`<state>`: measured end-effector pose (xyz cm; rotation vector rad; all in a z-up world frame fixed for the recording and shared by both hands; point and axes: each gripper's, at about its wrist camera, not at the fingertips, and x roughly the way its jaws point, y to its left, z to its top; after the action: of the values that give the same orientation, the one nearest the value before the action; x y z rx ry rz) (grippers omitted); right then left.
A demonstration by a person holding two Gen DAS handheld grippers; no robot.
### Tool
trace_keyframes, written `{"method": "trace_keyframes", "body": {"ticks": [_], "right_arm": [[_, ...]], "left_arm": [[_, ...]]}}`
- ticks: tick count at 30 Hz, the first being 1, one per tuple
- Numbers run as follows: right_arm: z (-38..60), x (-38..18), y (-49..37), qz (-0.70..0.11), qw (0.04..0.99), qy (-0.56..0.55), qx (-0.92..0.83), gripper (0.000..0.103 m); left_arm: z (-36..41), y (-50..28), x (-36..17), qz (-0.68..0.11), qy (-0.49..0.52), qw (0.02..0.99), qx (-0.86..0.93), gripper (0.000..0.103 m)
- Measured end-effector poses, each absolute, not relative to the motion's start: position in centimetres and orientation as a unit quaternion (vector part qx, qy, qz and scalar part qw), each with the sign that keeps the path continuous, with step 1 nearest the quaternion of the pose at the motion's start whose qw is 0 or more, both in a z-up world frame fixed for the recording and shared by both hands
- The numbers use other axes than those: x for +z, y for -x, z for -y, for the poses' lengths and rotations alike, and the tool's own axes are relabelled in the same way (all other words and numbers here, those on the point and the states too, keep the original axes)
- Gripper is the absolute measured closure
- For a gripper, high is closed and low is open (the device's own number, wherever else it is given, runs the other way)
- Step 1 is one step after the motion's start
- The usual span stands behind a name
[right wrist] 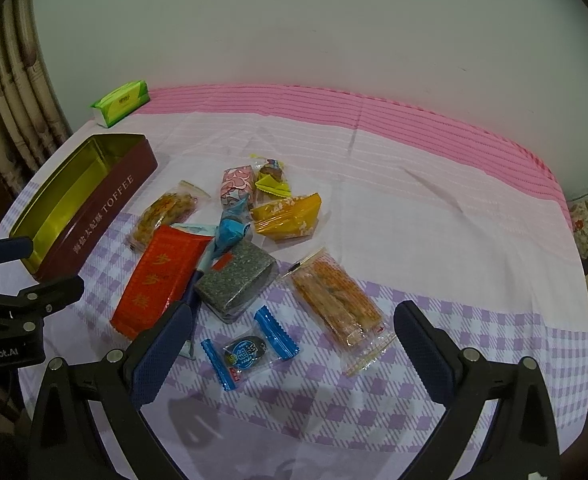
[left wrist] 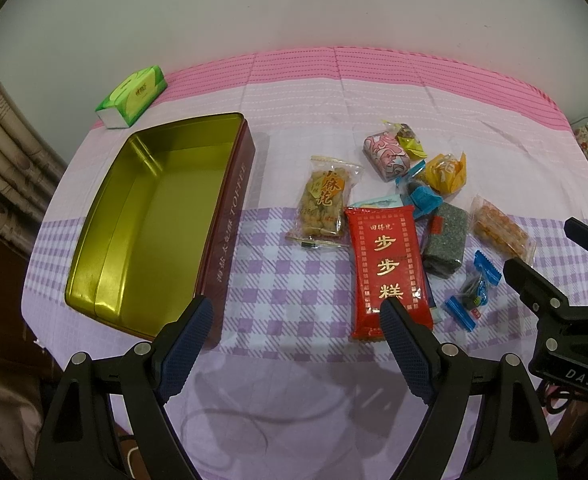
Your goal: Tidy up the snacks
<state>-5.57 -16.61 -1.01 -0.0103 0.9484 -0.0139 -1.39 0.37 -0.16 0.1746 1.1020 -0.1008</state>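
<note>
Snacks lie in a loose cluster on the counter (left wrist: 294,120), which is covered with a pink and lilac checked cloth, to the right of an open toffee tin (left wrist: 150,216) whose gold inside holds nothing. The red packet (left wrist: 388,268) with gold characters lies lengthwise at the near side of the cluster, its near end just beside one finger of the left tongs (left wrist: 296,320), which hang wide open above the cloth with nothing between their fingers. Left of the red packet is a clear bag of fried twists (left wrist: 324,200); right of it, touching, is a grey speckled block (left wrist: 446,236). Behind these sit a pink patterned sweet (left wrist: 386,154), a yellow wrapped sweet (left wrist: 446,172) and a blue wrapped piece (left wrist: 420,196), packed close together. A clear pack of orange crisp bars (right wrist: 334,300) lies at the right edge of the group, and a small candy with blue wrapper ends (right wrist: 250,350) rests on the cloth nearest the right tongs (right wrist: 294,328), between the two fingers as seen from the right wrist view but not touched by either. The right tongs are also spread wide and hold nothing. A green tissue pack (left wrist: 132,94) stands apart at the far left corner, beyond the tin.
</note>
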Motion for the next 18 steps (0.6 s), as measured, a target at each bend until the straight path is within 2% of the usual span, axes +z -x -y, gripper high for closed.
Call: {"method": "trace_keyframes", "body": {"ticks": [18], "right_arm": [[17.07, -1.43, 5.12, -0.463, 0.886, 0.008, 0.006, 0.002]], "left_arm": [[-0.2, 1.29, -0.58, -0.526, -0.083, 0.845, -0.048, 0.018]]}}
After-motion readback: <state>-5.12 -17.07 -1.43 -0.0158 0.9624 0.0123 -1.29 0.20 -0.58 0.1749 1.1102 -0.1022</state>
